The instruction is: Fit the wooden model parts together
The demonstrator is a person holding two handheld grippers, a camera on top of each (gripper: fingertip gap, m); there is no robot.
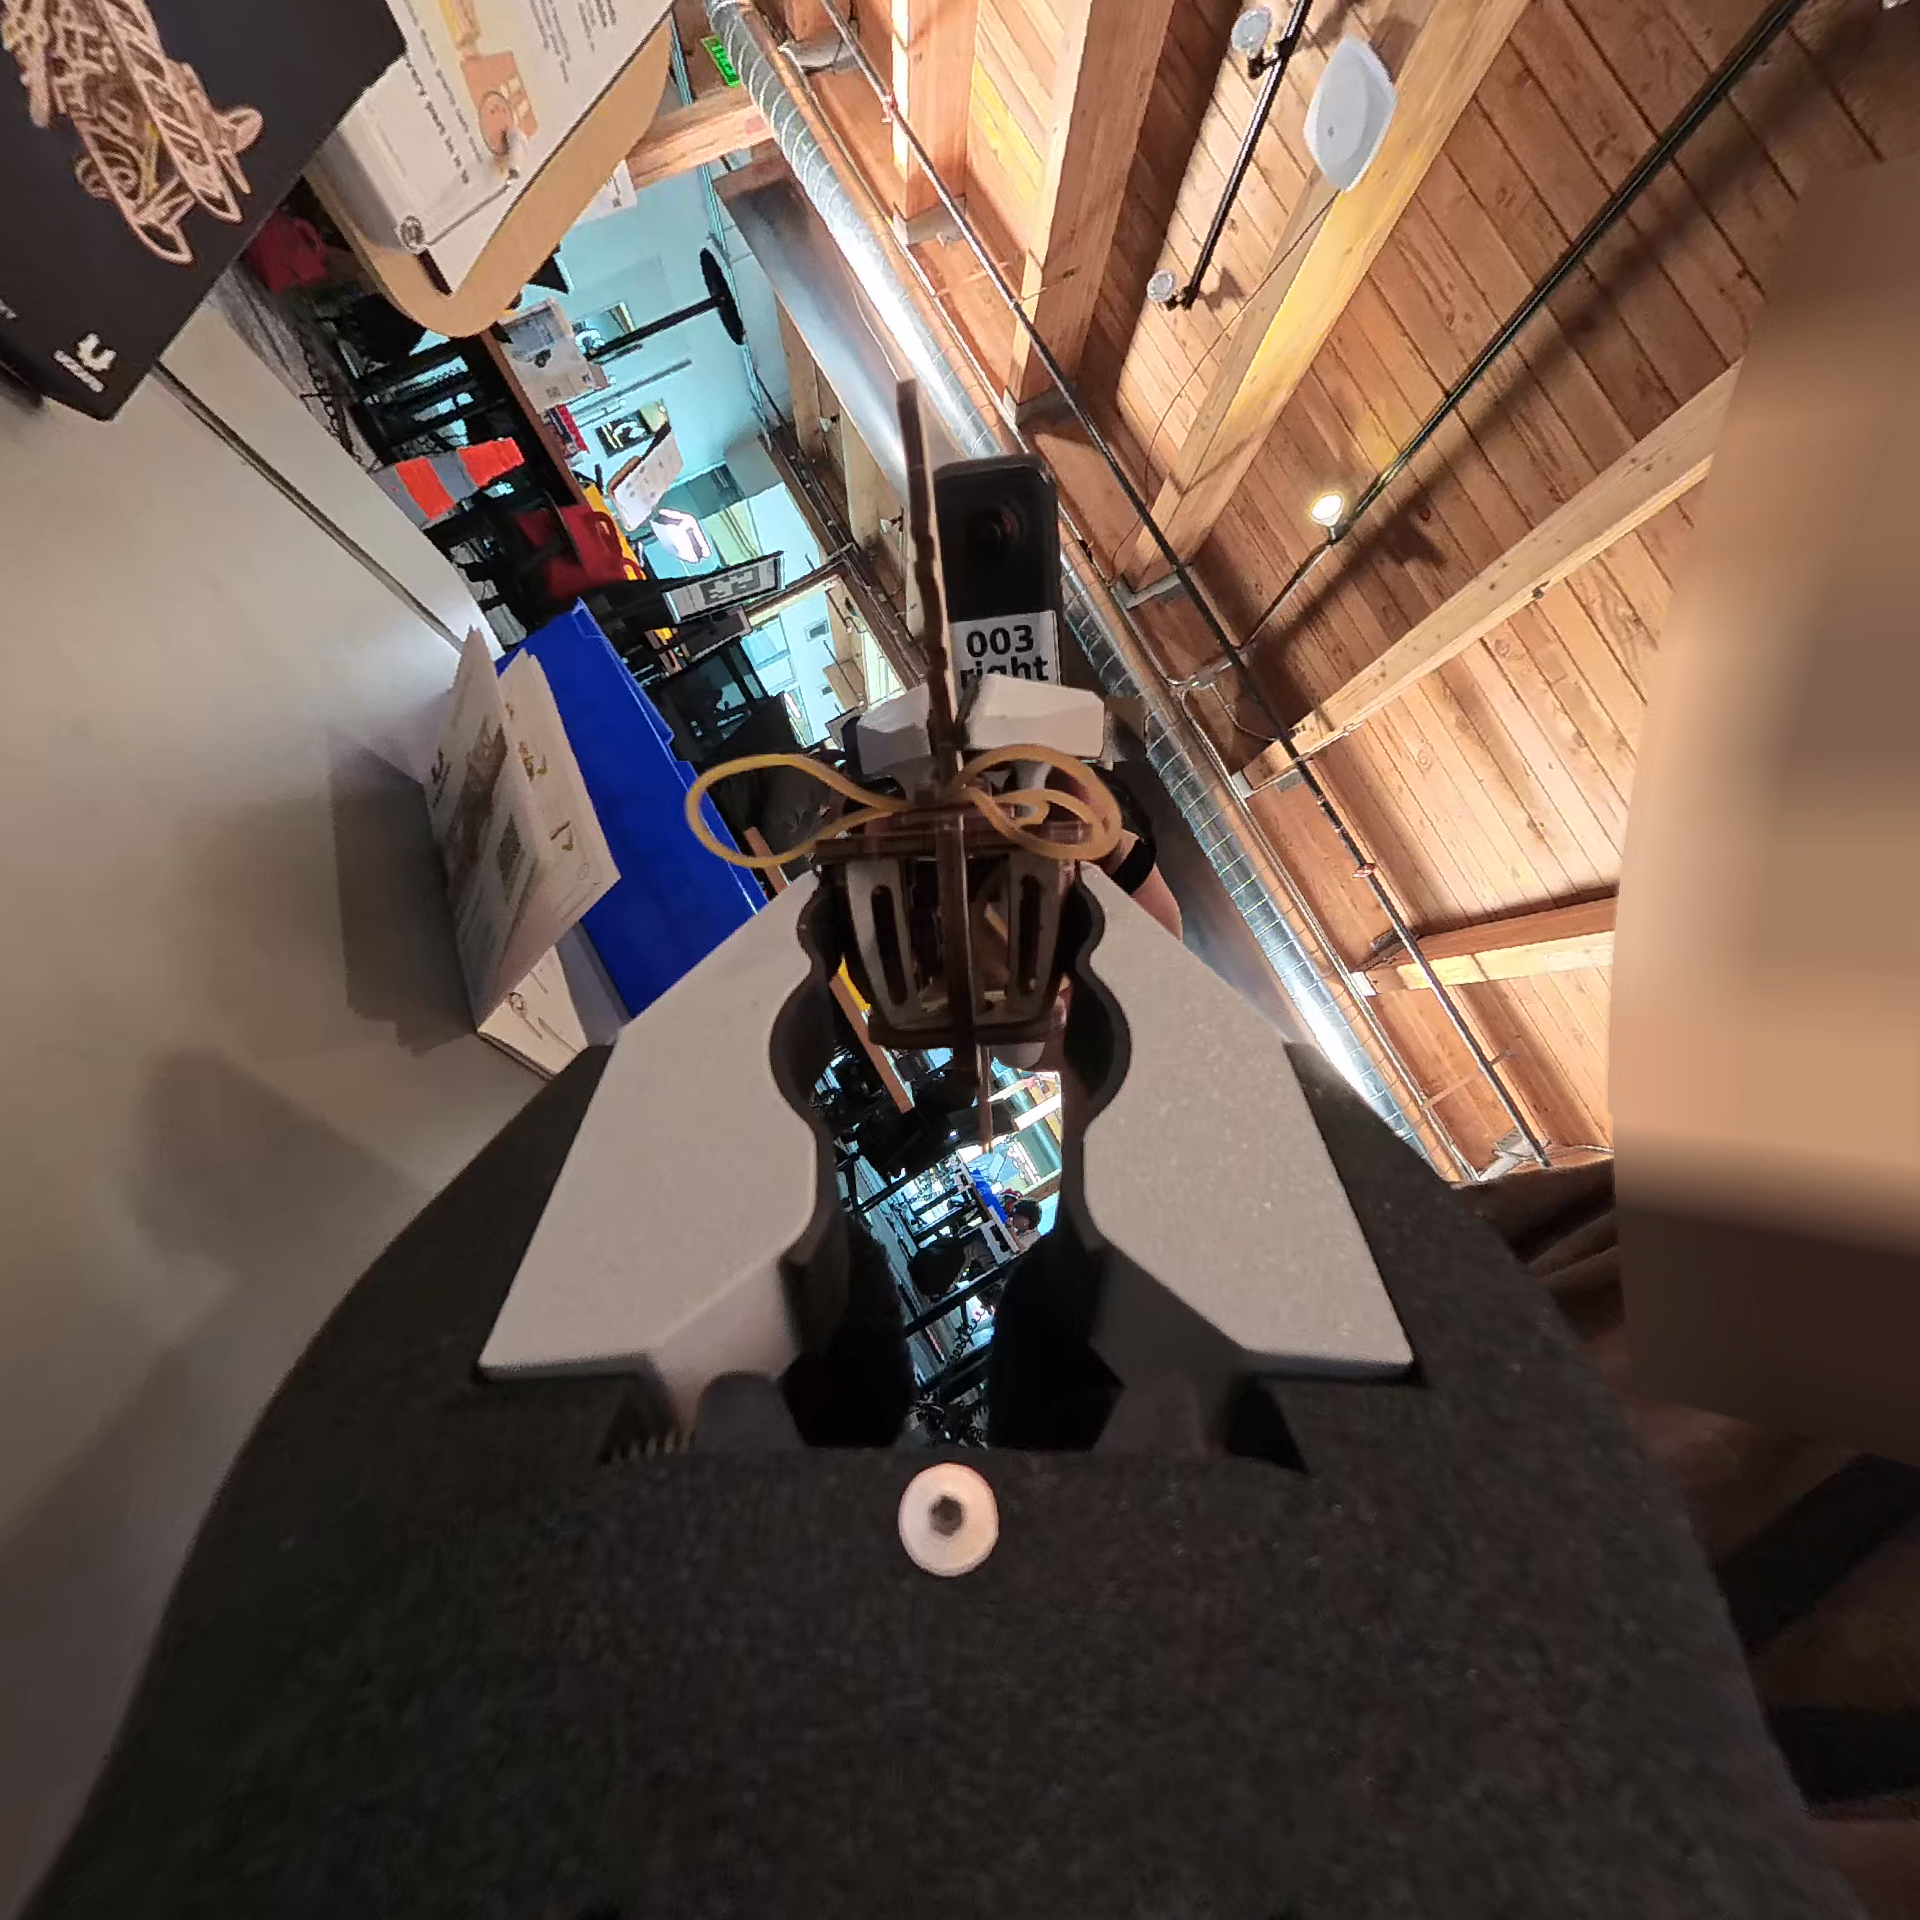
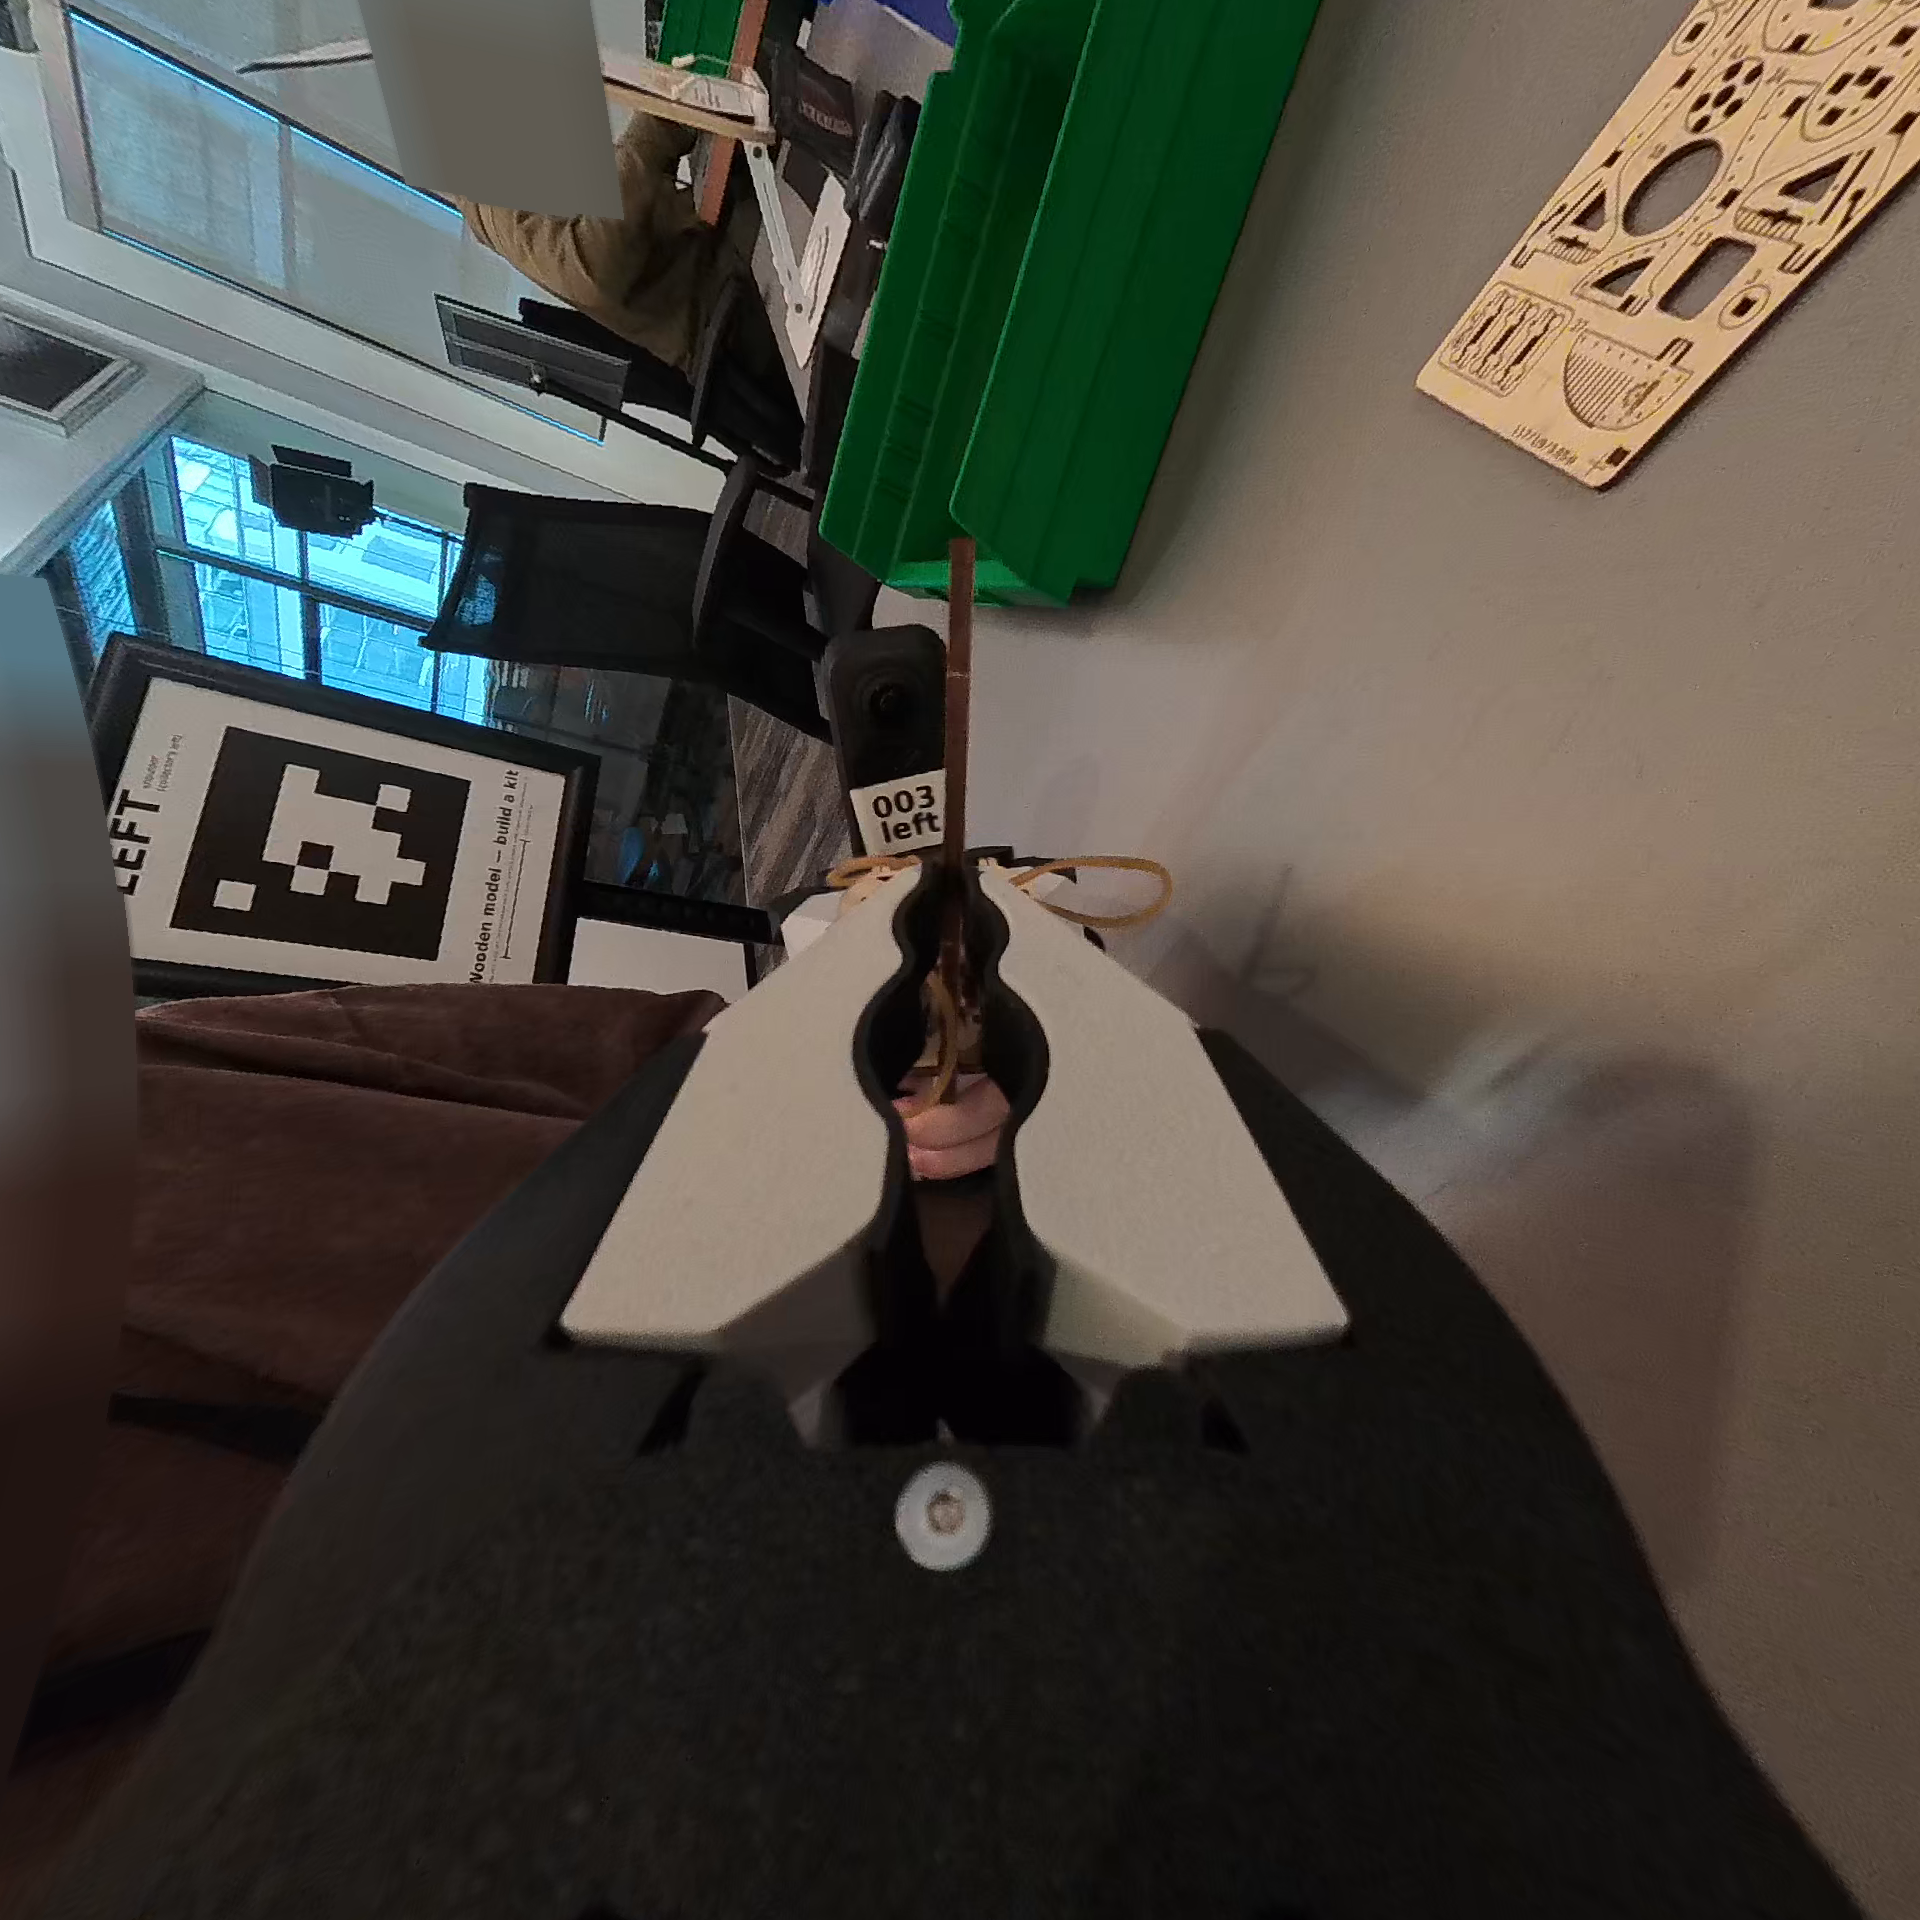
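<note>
My left gripper (image 1: 940,914) is shut on a small dark wooden sub-assembly (image 1: 935,966) held at its fingertips. A yellow rubber band (image 1: 748,821) loops around the assembly's far end. My right gripper (image 2: 951,894) faces it, shut on a thin flat wooden part (image 2: 958,665) seen edge-on. That part also shows in the left wrist view (image 1: 920,520), meeting the assembly at the rubber band. The right gripper's white fingers (image 1: 1039,717) touch the assembly's far side. The rubber band also shows in the right wrist view (image 2: 1122,883). Both grippers are raised and rolled sideways; the joint itself is hidden.
A green bin (image 2: 1018,312) and a laser-cut wooden parts sheet (image 2: 1683,229) lie on the grey table (image 2: 1455,935). A blue bin (image 1: 634,790), an open booklet (image 1: 509,821) and a black box (image 1: 125,156) are on its other side. A framed marker board (image 2: 322,842) stands nearby. Left and right tips are no more than a few centimetres apart.
</note>
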